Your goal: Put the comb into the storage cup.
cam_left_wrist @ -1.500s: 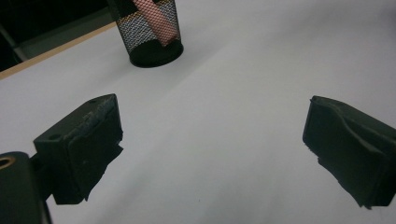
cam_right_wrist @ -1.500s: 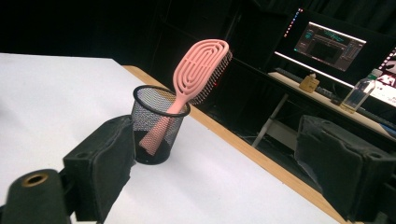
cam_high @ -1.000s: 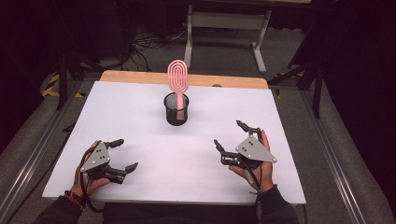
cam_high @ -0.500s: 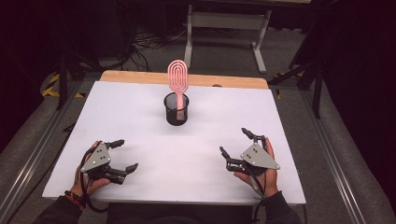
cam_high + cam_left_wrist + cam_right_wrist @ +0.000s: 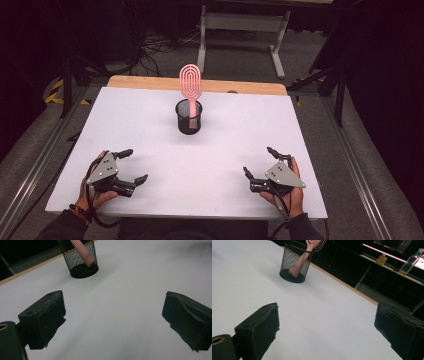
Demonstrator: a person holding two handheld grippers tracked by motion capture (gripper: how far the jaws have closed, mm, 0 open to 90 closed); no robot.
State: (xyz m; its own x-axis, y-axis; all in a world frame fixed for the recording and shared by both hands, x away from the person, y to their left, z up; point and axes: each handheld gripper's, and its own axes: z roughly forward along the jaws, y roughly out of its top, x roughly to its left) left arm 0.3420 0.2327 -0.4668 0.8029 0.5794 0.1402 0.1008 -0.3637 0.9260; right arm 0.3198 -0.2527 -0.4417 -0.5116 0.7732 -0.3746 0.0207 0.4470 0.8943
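both claws, left claw (image 5: 134,164) and right claw (image 5: 259,161), gape wide, empty, well short of the mesh cup (image 5: 189,117).

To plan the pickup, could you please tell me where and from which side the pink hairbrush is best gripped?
Probably the pink hairbrush by its slotted head or the neck just below, coming from above: it stands handle-down in the black mesh cup, so those alone clear the rim.
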